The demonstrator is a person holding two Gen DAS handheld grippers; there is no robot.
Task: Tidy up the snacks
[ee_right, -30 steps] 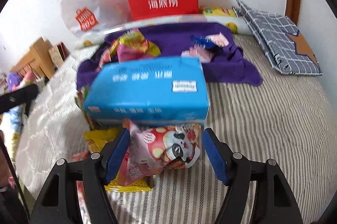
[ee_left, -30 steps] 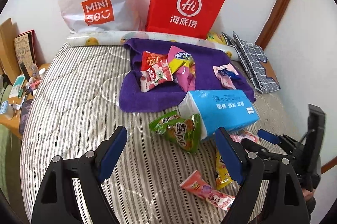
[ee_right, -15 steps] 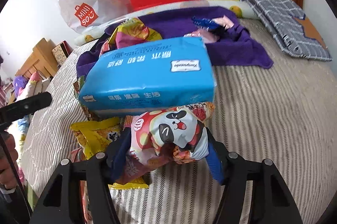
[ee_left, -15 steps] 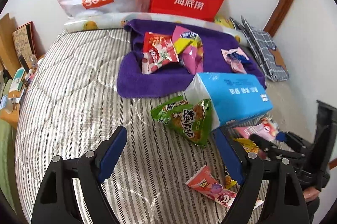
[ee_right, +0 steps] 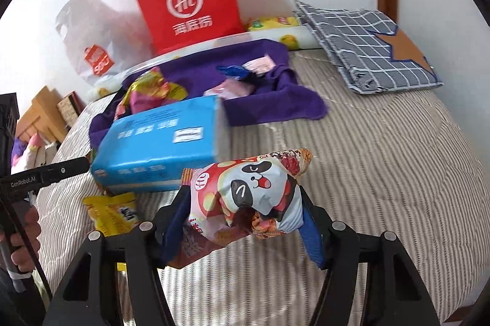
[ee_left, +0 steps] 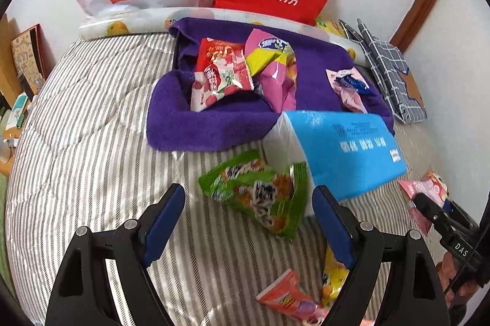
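Step in hand: right claw [ee_right: 245, 218] clamped on panda snack pkt [ee_right: 248, 197], lifted off bed [ee_right: 382, 188] at frame centre; next, prob. carry it to purple towel [ee_right: 275, 102] upper centre w/ other snacks, while left claw [ee_left: 249, 221], apart & empty, nears green pkt [ee_left: 260, 191].

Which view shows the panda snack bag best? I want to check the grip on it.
The right wrist view: the panda snack bag fills the foreground, squeezed between the right gripper's jaws. The left wrist view shows only its pink edge far right, mostly hidden by that gripper.
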